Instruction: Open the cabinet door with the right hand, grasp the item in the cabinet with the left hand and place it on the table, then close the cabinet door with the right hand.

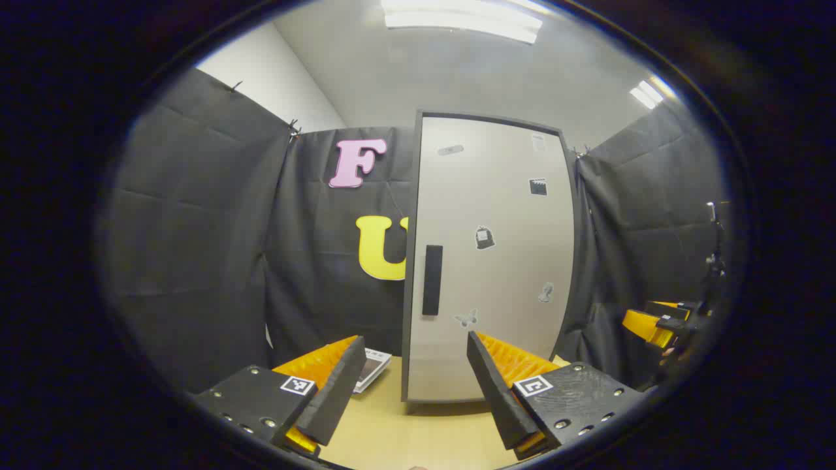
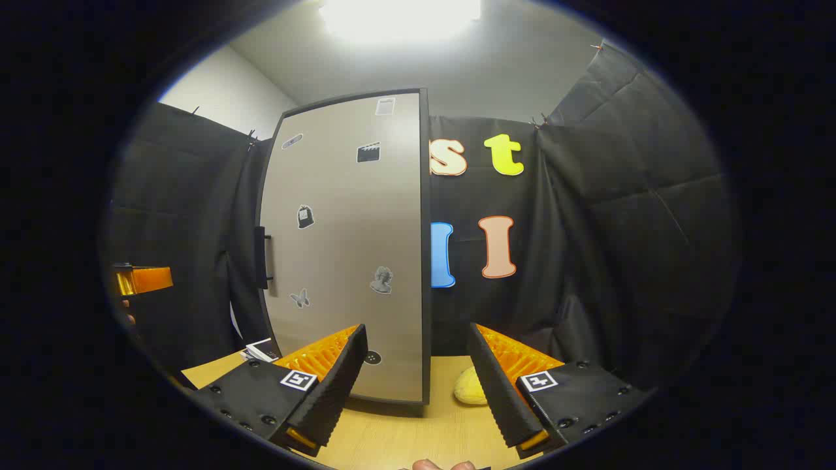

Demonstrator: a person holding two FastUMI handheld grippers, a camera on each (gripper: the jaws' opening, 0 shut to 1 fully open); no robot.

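A tall grey cabinet (image 1: 490, 261) with small stickers on its closed door stands on the wooden table; its dark handle (image 1: 432, 279) is on the door's left edge. My left gripper (image 1: 417, 378) is open, a short way in front of the door, holding nothing. In the right gripper view the same cabinet (image 2: 346, 248) stands ahead and to the left, with the handle (image 2: 261, 256) at its far left edge. My right gripper (image 2: 418, 375) is open and holds nothing. The other gripper (image 1: 656, 324) appears at the right edge of the left gripper view.
A pale yellow, rounded object (image 2: 471, 386) lies on the table (image 2: 405, 431) right of the cabinet. A flat white item (image 1: 373, 367) lies on the table left of the cabinet. Black cloth walls enclose the booth on all sides.
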